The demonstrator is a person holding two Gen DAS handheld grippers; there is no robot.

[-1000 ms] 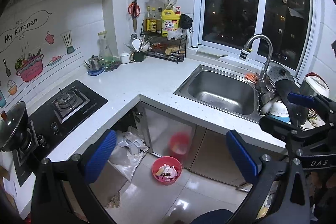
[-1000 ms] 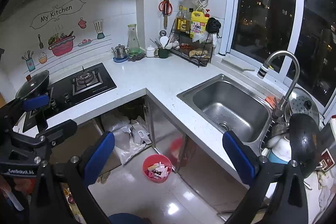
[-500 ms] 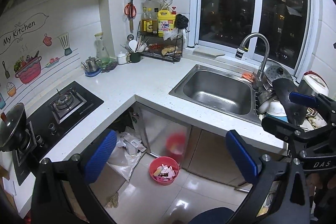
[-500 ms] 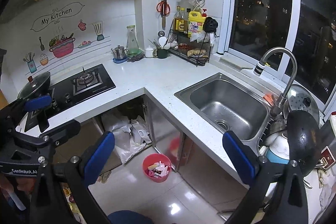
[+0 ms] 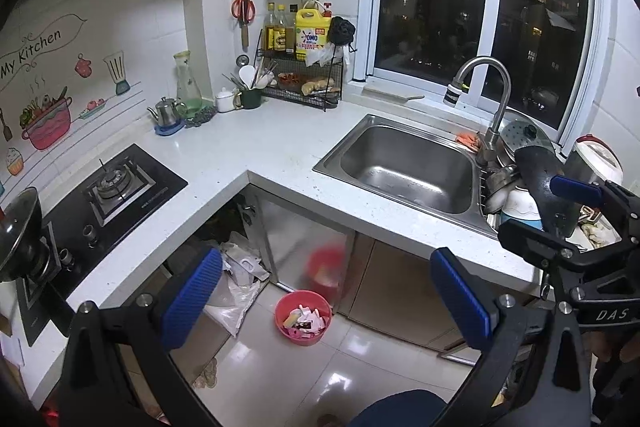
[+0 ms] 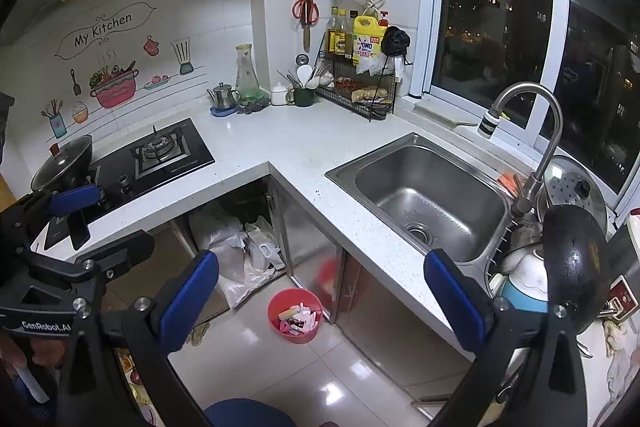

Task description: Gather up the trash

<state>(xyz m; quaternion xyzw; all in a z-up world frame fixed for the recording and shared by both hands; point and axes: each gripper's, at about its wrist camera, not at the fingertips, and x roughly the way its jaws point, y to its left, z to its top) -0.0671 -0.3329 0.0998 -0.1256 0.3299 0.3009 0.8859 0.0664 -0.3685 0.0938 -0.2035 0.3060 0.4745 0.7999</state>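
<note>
An L-shaped counter (image 5: pixel 256 151) wraps the corner. A stove (image 5: pixel 116 187) sits on its left run, a sink (image 5: pixel 404 167) on its right. A bin (image 5: pixel 303 317) holding scraps stands on the floor below, before the cabinets, with bags (image 5: pixel 240 279) to its left.

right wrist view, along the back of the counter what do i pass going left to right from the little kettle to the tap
Steel kettle → glass carafe → white lidded pot → dark green utensil cup → black wire rack → faucet
</note>
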